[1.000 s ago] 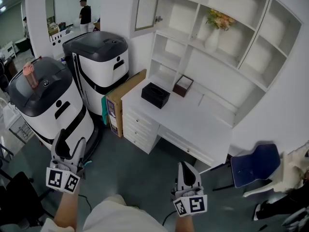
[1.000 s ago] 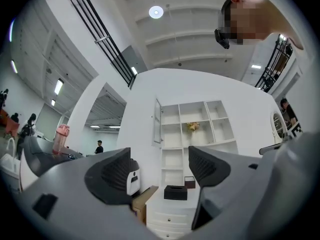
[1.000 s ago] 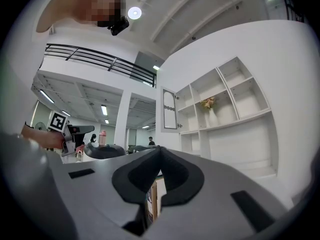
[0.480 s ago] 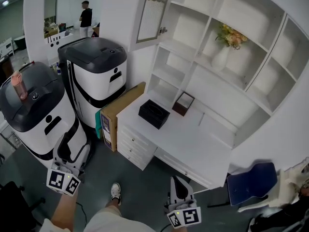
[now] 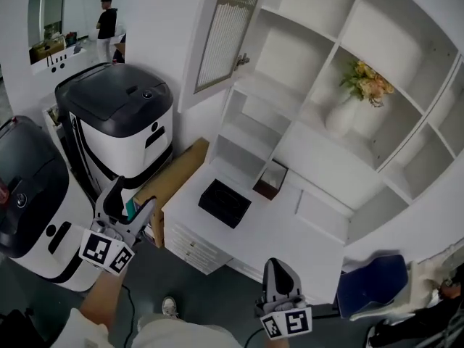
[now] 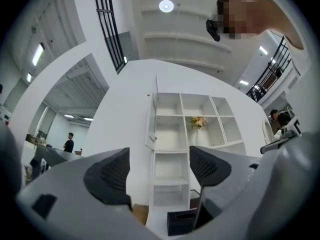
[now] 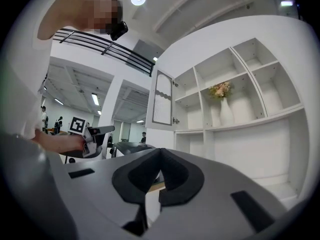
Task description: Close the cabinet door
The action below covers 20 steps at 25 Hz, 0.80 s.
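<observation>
At left, the left gripper (image 5: 130,198) is raised with its jaws spread wide and nothing between them. It sits in front of a white-and-black machine (image 5: 116,114) and the near corner of a white desk (image 5: 290,230).

Above and beyond it, slightly to its right, the cabinet door (image 5: 221,38) stands open, swung out from the top-left compartment of the white shelf unit (image 5: 319,20). The door is a tall panel with its long axis upright and a small knob (image 5: 241,60) low on the edge beside the shelves. In the left gripper view the door (image 6: 151,119) shows almost edge-on, directly above the gap between the pads.

At lower right, the right gripper (image 5: 279,267) is held low with its pads closed on each other, empty, and the door is up and to its left. The left gripper looks the nearer of the two, so the closing push would likely fall to it.
</observation>
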Each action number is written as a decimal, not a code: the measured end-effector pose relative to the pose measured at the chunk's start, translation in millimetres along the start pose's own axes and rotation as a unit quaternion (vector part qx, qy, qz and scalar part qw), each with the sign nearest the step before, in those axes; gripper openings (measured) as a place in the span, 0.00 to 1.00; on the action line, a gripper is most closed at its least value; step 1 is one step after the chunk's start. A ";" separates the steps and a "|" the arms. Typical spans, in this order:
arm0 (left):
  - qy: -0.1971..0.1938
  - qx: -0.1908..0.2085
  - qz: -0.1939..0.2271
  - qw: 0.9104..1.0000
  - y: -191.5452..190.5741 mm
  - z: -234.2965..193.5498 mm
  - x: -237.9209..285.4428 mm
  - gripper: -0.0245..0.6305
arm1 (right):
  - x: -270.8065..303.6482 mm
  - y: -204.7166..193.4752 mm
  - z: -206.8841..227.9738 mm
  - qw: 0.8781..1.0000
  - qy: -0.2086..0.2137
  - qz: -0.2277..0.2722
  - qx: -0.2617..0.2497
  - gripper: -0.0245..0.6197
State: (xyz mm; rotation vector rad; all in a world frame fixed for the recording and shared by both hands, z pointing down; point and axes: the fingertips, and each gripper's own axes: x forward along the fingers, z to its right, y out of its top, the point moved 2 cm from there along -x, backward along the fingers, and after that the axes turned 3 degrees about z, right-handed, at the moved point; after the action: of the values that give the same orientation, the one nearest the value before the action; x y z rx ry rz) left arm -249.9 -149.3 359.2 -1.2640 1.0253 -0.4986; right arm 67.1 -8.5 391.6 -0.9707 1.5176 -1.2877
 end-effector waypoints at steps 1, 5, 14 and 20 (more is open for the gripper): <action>-0.009 0.001 0.006 1.000 1.6 -6.2 20.4 0.58 | 8.7 2.1 3.8 1.000 -0.004 0.002 -0.001 0.04; -0.031 0.006 0.022 0.999 4.6 -23.2 97.0 0.58 | 29.9 -2.3 28.4 1.000 -0.024 -0.002 0.011 0.04; -0.029 0.003 0.047 0.998 14.2 -52.3 242.1 0.58 | 81.2 -12.4 112.0 1.000 0.007 0.027 0.007 0.04; -0.023 -0.032 0.046 0.998 13.8 -62.4 278.7 0.57 | 106.2 -9.8 167.0 0.999 0.016 0.052 -0.005 0.04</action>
State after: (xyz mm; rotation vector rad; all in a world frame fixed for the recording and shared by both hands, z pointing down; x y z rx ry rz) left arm -168.2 -400.9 250.5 -1.2734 1.0627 -0.3661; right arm 195.9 -158.4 376.6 -0.8703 1.5782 -1.2285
